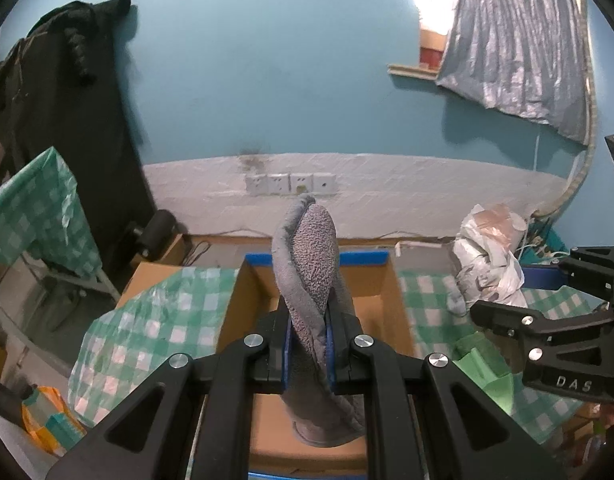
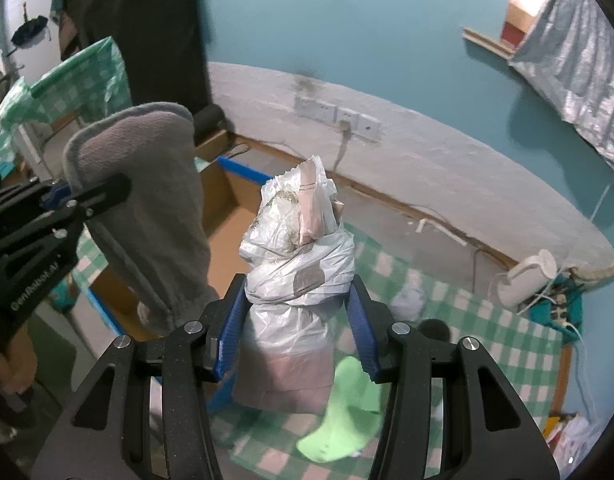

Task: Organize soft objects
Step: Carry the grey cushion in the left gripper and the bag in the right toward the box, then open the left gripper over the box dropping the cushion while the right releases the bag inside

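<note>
My left gripper [image 1: 309, 344] is shut on a grey fleece cloth [image 1: 311, 280] that stands up between its blue pads and hangs down over an open cardboard box [image 1: 395, 300] with blue tape on its rim. In the right wrist view the same grey cloth [image 2: 147, 208] hangs from the left gripper [image 2: 67, 200] above the box [image 2: 223, 208]. My right gripper [image 2: 297, 332] is shut on a white plastic-wrapped bundle [image 2: 295, 276], lifted over the green checked tablecloth [image 2: 487, 344]. That bundle [image 1: 491, 256] and the right gripper [image 1: 483, 308] show at the right of the left wrist view.
A light green cloth [image 2: 343, 412] lies on the checked tablecloth under the bundle. A small pale wad [image 2: 407, 300] and a dark round thing [image 2: 435, 328] lie further back. A white kettle [image 2: 523, 280] and cables stand at the right. Wall sockets [image 1: 291, 184] sit behind the box.
</note>
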